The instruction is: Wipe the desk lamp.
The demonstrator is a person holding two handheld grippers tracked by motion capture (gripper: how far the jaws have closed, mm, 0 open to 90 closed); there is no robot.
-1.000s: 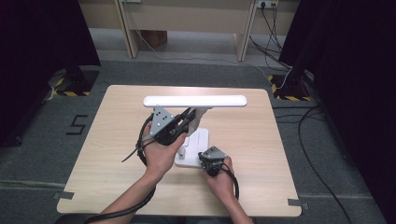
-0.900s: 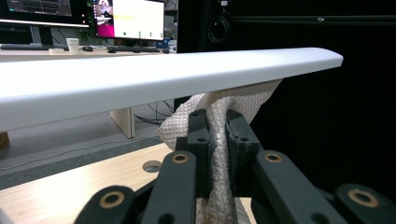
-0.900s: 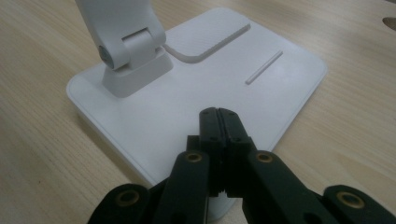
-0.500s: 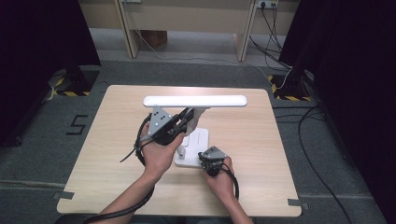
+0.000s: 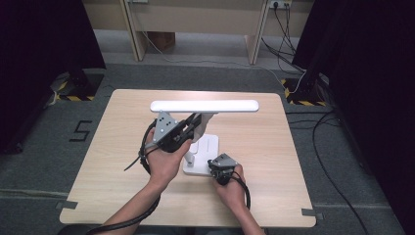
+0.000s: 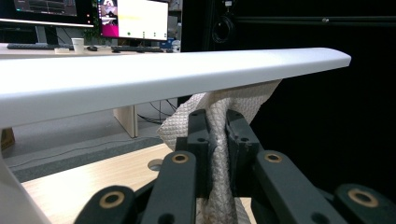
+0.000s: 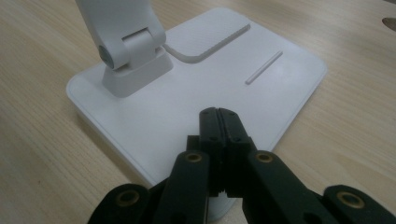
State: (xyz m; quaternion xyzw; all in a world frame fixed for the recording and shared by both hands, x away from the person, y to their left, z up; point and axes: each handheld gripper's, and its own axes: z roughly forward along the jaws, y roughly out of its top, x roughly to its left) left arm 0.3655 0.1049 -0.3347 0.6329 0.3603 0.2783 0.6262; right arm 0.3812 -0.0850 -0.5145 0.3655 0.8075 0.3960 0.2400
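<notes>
Evidently the left gripper [image 6: 218, 140] is pinching a cloth [image 6: 219, 154] to wipe the lamp bar [image 5: 204, 105], while the right gripper [image 7: 219, 119], fingers pressed together, is steadying the base [image 7: 233, 70].

Matt white plastic on the desk lamp's light bar [image 6: 154, 77] and its smooth base [image 7: 261, 88]; a rough, waffle-textured white cloth [image 6: 219, 140] is in the black matt plastic jaws; the table [image 5: 107, 161] is pale wood-grain laminate, satin smooth.

Cloth [image 6: 219, 140] under lamp head [image 5: 204, 105], base [image 5: 203, 156] on table [image 5: 293, 161].
</notes>
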